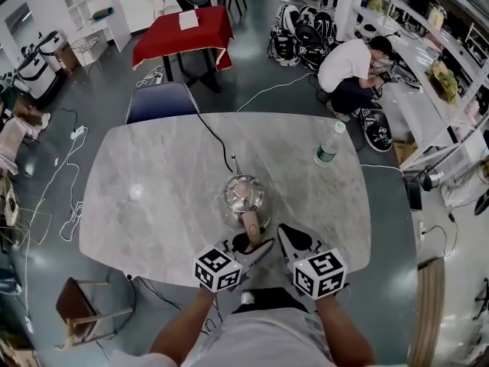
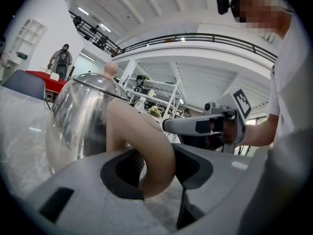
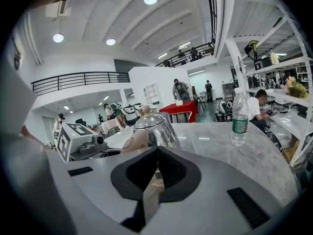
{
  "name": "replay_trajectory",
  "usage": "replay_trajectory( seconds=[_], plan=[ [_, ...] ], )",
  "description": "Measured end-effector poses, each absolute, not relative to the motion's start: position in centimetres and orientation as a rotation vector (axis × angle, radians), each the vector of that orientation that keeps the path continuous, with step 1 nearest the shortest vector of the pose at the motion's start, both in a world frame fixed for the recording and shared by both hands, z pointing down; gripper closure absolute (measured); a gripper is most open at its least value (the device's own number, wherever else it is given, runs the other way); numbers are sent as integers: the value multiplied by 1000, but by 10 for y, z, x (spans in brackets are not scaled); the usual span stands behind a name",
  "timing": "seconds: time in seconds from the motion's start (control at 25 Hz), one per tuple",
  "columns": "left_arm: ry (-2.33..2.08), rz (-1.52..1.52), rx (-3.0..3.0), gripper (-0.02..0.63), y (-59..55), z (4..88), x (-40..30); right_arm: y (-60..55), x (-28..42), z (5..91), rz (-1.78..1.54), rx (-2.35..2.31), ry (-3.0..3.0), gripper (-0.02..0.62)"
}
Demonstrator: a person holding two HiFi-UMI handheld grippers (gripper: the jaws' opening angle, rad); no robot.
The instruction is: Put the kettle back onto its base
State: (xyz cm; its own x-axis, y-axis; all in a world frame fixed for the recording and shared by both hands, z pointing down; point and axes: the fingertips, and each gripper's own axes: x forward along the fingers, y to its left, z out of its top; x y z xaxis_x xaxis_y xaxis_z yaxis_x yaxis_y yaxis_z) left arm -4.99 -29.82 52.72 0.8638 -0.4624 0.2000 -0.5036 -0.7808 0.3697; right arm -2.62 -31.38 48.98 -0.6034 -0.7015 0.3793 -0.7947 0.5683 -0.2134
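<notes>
My left gripper [image 1: 254, 243] pinched the beige curved handle [image 2: 146, 148] of the shiny steel kettle [image 1: 243, 193], which stood just beyond it. My right gripper [image 1: 286, 234], pressed together and empty, waited beside it.

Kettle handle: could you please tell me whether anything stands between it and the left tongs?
Nothing visible does. The left tongs are shut on the kettle by its tan handle; the right tongs are shut and empty, off to the side.

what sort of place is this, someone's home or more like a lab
Probably a large open lab or workshop hall, not a home: metal shelving racks loaded with gear, a railed mezzanine overhead, and loose cables trailing around the table.
</notes>
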Motion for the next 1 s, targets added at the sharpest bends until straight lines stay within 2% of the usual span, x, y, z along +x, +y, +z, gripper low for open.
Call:
replay_trajectory(
  seconds=[0.8,1.0],
  plan=[
    [-1024,108,2508,436,-265,524,-107,-252,-51,481,504,1272,-2534,591],
    [-1074,84,2537,454,-254,504,-112,-243,-57,475,486,1248,-2553,591]
  ],
)
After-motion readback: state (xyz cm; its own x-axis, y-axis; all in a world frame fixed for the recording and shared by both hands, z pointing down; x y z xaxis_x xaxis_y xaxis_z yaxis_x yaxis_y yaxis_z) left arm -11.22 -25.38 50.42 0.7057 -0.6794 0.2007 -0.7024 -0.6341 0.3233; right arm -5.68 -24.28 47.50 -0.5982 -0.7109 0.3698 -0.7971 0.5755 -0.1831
